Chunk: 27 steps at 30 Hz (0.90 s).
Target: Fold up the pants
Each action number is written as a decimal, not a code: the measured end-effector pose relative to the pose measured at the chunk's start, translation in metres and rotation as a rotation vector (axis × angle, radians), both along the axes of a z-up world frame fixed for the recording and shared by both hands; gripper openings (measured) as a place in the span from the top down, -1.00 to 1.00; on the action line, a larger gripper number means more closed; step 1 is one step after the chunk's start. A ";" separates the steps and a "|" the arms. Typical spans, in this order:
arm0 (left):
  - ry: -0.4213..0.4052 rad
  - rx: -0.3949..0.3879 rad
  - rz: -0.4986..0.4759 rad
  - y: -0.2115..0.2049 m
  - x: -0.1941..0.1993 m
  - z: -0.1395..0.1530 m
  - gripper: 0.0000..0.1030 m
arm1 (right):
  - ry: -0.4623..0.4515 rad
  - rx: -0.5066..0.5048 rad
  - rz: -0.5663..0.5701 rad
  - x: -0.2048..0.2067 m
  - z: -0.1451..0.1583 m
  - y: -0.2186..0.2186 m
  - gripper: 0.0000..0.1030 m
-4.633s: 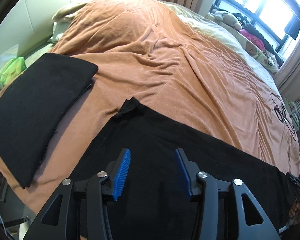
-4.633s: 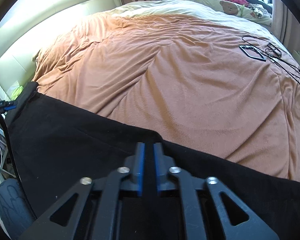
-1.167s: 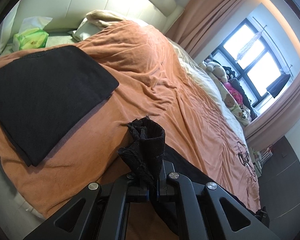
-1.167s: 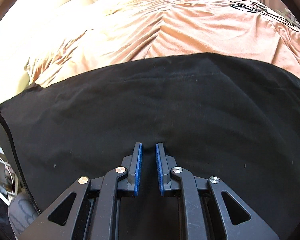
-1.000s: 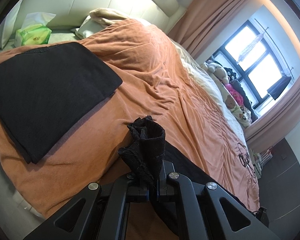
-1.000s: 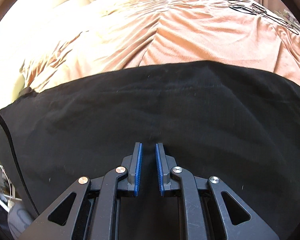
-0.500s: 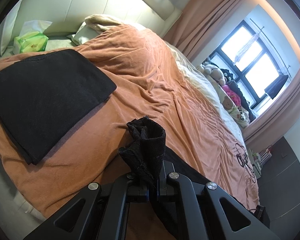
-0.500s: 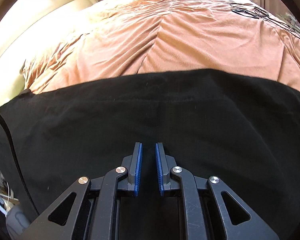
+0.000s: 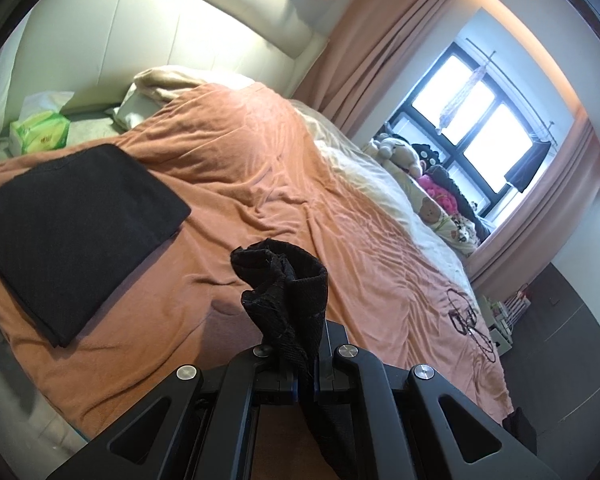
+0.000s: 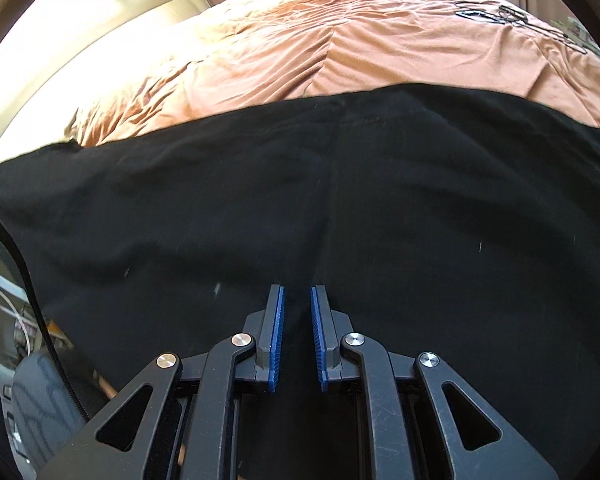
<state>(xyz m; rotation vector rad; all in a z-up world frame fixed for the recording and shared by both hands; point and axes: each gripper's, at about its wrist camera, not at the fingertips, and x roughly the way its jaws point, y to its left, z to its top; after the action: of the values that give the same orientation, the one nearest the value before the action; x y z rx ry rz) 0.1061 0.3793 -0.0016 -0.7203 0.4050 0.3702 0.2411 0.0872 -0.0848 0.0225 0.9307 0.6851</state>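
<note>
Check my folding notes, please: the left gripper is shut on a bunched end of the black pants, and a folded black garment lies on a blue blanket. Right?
One detail is off. The blanket is orange, not blue, as the left wrist view shows. The left gripper is indeed shut on a bunched end of the black pants, and the folded black garment lies on that blanket.

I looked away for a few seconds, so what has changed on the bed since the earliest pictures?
The left gripper, open over the flat pants then, has shut on one end of them and lifted it. The right gripper has a narrow gap and pinches nothing. The folded black garment and the blanket stayed put.
</note>
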 end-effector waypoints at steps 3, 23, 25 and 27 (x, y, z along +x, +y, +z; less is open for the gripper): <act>-0.019 0.012 -0.013 -0.009 0.001 0.017 0.92 | -0.004 0.011 0.005 -0.014 0.001 -0.008 0.79; -0.149 0.176 -0.218 -0.112 0.055 0.156 0.92 | -0.098 0.197 -0.045 -0.059 0.076 -0.139 0.74; -0.154 0.190 -0.243 -0.126 0.065 0.167 0.92 | -0.117 0.207 -0.066 -0.063 0.083 -0.158 0.43; -0.157 0.204 -0.267 -0.139 0.073 0.177 0.92 | -0.149 0.226 -0.093 -0.070 0.091 -0.178 -0.13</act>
<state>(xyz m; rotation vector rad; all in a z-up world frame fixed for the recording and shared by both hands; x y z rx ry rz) 0.1792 0.2403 0.1752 -0.4843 0.3042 0.0998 0.1716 -0.0912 0.0060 0.2111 0.7015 0.6931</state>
